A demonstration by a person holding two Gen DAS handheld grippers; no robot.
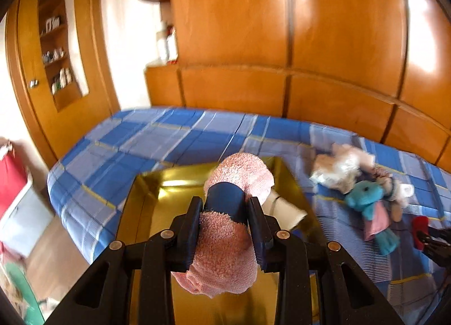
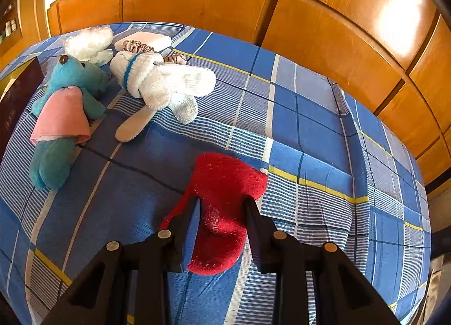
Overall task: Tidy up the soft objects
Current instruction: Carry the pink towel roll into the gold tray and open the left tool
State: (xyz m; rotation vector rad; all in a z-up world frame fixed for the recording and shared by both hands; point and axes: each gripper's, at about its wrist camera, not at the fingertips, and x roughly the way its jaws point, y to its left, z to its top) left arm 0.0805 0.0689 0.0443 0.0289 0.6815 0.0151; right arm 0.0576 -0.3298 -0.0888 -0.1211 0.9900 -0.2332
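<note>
Legible text: none. Dark maroon box wall (image 2: 17, 94), left edge of right wrist view: small pale mark or lettering low on the face, too small to read. Items on recessed wooden shelves (image 1: 57, 51): labels blurred, unreadable.

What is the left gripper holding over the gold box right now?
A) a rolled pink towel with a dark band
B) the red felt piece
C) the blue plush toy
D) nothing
A: in the left wrist view the left gripper has its jaws closed on the rolled pink towel, above the gold box.
</note>
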